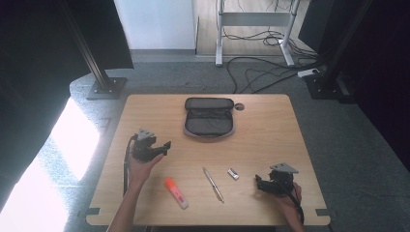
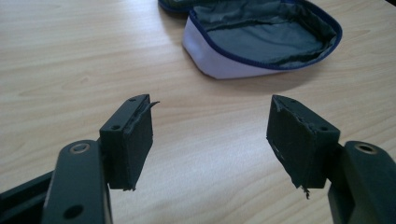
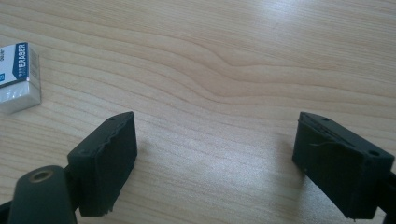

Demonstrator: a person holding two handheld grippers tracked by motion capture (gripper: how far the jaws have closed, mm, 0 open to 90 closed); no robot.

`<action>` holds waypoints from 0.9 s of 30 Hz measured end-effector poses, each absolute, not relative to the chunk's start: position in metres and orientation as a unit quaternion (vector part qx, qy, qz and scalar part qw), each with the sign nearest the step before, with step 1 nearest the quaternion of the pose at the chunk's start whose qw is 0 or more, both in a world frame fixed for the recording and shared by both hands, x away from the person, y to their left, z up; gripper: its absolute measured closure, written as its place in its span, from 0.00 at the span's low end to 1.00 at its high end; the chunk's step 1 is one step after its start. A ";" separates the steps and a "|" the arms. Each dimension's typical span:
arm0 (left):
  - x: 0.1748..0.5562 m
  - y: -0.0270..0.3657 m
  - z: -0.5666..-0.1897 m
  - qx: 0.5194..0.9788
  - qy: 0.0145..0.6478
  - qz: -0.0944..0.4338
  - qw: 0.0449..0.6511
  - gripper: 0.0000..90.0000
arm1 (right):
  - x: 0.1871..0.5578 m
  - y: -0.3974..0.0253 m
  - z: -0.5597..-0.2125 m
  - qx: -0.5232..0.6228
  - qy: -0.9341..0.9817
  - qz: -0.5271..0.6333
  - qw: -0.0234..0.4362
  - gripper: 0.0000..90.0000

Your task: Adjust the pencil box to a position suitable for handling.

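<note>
Forearms come in over the near edge of the desk (image 1: 145, 104) in the high view, each hand holding a gripper. Left gripper (image 1: 164, 146) sits toward the left edge, right gripper (image 1: 258, 183) near the right near corner, both with jaws spread and nothing between them. Along the near edge lie an orange highlighter (image 1: 176, 193), a pen (image 1: 213, 184) and a small eraser (image 1: 233, 174); the eraser is the piece closest to the right gripper, just beside it on its left. An open pencil case (image 1: 209, 117) rests at the middle of the far edge.

From the left gripper view, the left gripper (image 2: 210, 140) has its pads wide apart over bare wood, with the pencil case (image 2: 261, 39) ahead and slightly right, well clear of the fingers.

From the right gripper view, the right gripper (image 3: 215, 163) is likewise spread and empty; the eraser (image 3: 17, 77) lies off to the left, outside the left pad and farther out than both tips. It looks light, firm and slightly rubbery, so it should not slip; pinching across its two long sides seems the best hold.
</note>
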State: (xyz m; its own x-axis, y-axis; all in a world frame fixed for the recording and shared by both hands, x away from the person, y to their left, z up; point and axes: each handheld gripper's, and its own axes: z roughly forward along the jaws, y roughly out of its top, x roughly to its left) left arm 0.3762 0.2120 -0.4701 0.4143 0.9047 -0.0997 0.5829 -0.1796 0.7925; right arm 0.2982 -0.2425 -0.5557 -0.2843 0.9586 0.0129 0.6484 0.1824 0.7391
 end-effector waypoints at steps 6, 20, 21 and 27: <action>0.389 0.204 -0.465 0.742 0.498 0.202 0.401 0.36 | 0.298 -0.243 -0.556 0.549 0.731 0.328 0.237 0.15; 0.411 0.197 -0.449 0.741 0.498 0.205 0.402 0.37 | 0.298 -0.243 -0.556 0.549 0.731 0.328 0.237 0.15; 0.413 0.197 -0.449 0.740 0.498 0.205 0.403 0.37 | 0.298 -0.243 -0.556 0.549 0.731 0.328 0.237 0.15; 0.422 0.193 -0.449 0.733 0.505 0.196 0.411 0.37 | 0.298 -0.243 -0.556 0.549 0.731 0.328 0.237 0.15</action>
State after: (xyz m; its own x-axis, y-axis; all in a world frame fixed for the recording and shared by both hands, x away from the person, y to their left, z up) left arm 0.4219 0.1927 -0.4488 0.4133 0.9016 -0.1277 0.5787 -0.1518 0.8013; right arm 0.2982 -0.2425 -0.5558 -0.2844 0.9586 0.0139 0.6480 0.1815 0.7397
